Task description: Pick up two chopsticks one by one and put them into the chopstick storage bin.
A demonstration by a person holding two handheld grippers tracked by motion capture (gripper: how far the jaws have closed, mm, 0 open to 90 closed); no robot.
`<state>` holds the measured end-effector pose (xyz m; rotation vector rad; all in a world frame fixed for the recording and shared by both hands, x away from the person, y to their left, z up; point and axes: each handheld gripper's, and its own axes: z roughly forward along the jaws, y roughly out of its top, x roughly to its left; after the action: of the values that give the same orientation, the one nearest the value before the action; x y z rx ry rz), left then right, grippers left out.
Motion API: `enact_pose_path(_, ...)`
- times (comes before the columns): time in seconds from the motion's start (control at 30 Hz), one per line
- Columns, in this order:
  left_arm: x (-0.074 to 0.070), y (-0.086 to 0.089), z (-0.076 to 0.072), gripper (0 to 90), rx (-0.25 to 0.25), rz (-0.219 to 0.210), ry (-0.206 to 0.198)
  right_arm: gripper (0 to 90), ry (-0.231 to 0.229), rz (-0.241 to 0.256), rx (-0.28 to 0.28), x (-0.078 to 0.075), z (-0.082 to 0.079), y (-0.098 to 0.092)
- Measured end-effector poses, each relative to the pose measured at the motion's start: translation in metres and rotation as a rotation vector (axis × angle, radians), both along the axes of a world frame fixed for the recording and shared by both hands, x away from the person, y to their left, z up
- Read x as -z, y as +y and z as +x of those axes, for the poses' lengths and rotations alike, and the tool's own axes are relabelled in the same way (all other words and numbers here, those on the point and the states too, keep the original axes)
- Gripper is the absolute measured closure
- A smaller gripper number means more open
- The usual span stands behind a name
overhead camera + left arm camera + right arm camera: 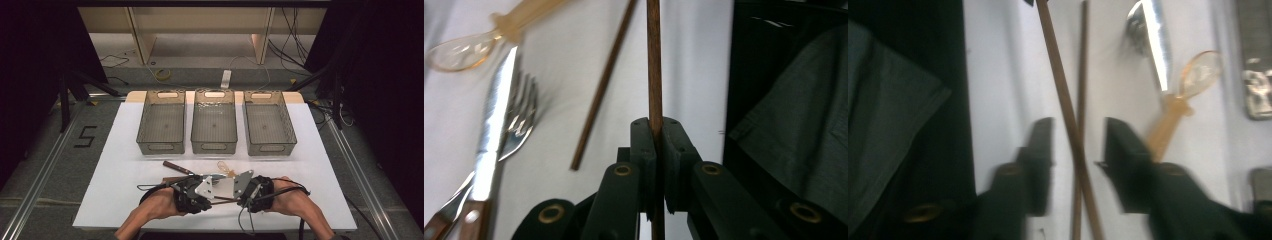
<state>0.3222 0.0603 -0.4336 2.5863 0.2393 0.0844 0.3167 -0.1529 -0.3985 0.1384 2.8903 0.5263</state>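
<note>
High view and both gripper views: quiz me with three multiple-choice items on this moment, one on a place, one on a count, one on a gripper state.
1. Where does the cutlery lie?
A. Inside the middle bin
B. On the white table sheet, nearer the person than the bins
C. On the floor

2. How many grey mesh bins stand in the row?
A. Two
B. Three
C. Four

3. How do the left gripper's jaws stand?
A. Shut on a brown wooden chopstick
B. Wide open over the fork
C. Shut on the spoon

Answers: 1 B, the wooden-handled knife and translucent amber plastic spoon lie on the white table sheet in front of the bins. 2 B, three grey mesh bins stand side by side. 3 A, the left gripper clamps the brown wooden chopstick between its jaws.
</note>
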Motion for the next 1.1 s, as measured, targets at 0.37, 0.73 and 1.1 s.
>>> enact_pose_path(0.37, -0.007, 0.019, 0.015, 84.9, -0.182, -0.055, -0.007, 38.7, -0.033, 0.24, 0.23, 0.001, 0.008, -0.026)
enact_pose_path(0.73, -0.017, 0.04, 0.026, 84.9, -0.342, -0.122, 0.008, 32.9, -0.004, 0.481, 0.413, 0.016, 0.006, -0.049)
enact_pose_path(1.1, -0.027, 0.063, 0.043, 84.9, -0.496, -0.204, -0.003, 29.0, 0.012, 0.472, 0.43, 0.025, 0.003, -0.052)
